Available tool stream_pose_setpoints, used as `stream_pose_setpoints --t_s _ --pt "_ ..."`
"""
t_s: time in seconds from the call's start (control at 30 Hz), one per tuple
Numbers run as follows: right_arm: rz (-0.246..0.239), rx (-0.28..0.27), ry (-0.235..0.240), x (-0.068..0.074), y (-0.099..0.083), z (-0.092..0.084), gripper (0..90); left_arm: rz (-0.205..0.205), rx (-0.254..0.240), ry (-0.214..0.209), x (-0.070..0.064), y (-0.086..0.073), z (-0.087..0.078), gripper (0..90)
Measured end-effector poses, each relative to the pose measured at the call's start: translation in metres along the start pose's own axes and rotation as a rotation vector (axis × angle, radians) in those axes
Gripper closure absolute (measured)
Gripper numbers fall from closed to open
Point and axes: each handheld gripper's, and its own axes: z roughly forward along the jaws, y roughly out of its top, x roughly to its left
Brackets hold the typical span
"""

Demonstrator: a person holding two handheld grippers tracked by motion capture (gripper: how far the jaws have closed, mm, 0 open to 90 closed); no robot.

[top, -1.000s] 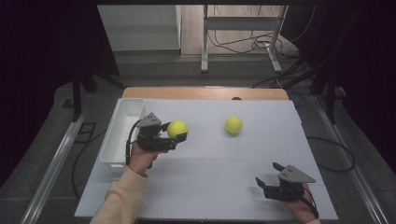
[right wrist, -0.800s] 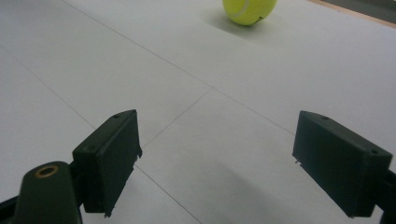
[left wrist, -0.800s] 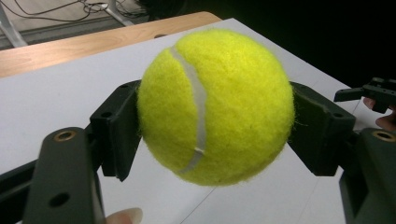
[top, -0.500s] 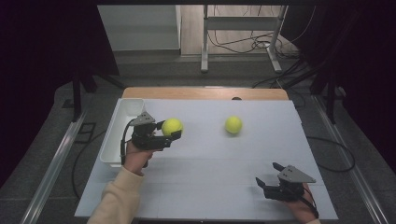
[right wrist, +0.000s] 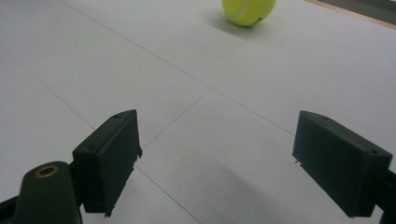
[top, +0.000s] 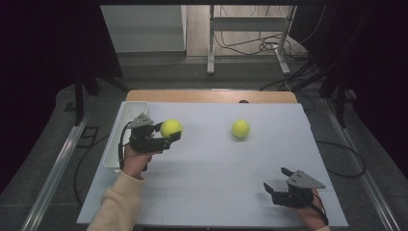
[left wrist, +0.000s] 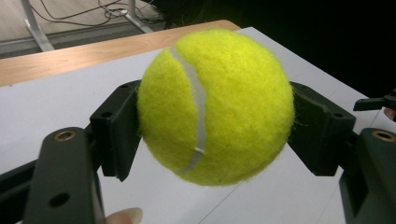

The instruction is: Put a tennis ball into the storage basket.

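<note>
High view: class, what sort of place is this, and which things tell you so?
Probably a lab or a recording set-up, not a home. A white-covered table stands among dark curtains, loose cables trail across the floor behind it, and a person works hand-held grippers, the left gripper clamping a tennis ball.

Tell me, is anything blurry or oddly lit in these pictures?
High view: white table bright, surroundings dark. Left gripper view: held tennis ball sharp, its felt clear, background soft. Right gripper view: far tennis ball cut off at the top edge, with a soft shadow.
</note>
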Motion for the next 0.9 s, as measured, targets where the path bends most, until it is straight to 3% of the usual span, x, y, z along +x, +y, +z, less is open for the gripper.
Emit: stream_pose_setpoints --t_s 0.9 --pt "-0.003 0.001 -0.002 0.000 0.000 0.000 15.6 -0.041 -0.045 0.056 0.019 0.001 -0.021 26.2"
